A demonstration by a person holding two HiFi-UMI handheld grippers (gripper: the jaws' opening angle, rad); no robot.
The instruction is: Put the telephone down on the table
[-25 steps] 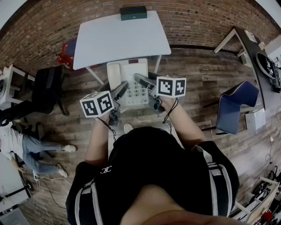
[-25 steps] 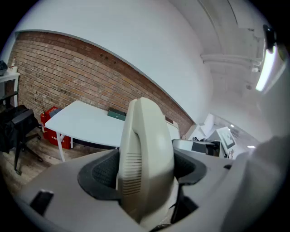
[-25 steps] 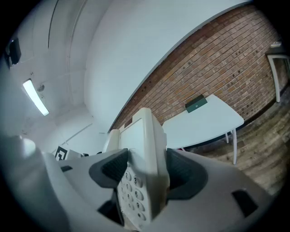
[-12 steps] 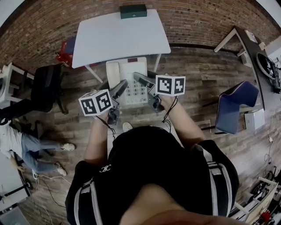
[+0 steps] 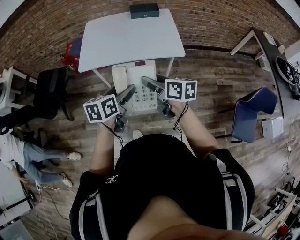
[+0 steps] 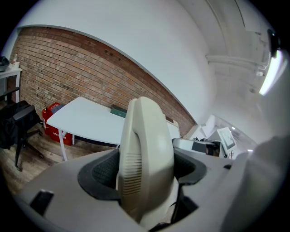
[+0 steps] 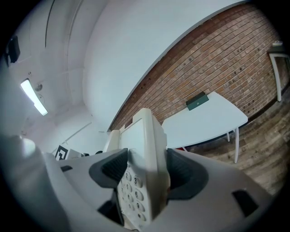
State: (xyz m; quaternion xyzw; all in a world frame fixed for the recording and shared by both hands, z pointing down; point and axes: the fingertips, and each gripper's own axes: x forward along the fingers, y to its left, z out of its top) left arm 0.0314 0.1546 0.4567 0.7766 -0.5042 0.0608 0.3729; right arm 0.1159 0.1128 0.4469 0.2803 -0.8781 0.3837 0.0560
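A cream desk telephone (image 5: 137, 86) with a keypad hangs in the air just short of the white table (image 5: 131, 40), carried between both grippers. My left gripper (image 5: 125, 95) is shut on its left side, where the handset (image 6: 142, 154) fills the space between the jaws. My right gripper (image 5: 151, 85) is shut on the telephone's right edge (image 7: 145, 167), with the number keys showing beside the pad. In the head view the telephone is held over the wooden floor, at the table's near edge.
A dark green box (image 5: 144, 10) lies at the table's far edge by the brick wall. A red container (image 5: 70, 54) stands left of the table, a black chair (image 5: 49, 93) farther left, and a blue chair (image 5: 251, 115) to the right. A person's legs (image 5: 42, 161) lie on the floor at left.
The telephone and both grippers have crept slightly forward toward the table's near edge. Both grips are unchanged.
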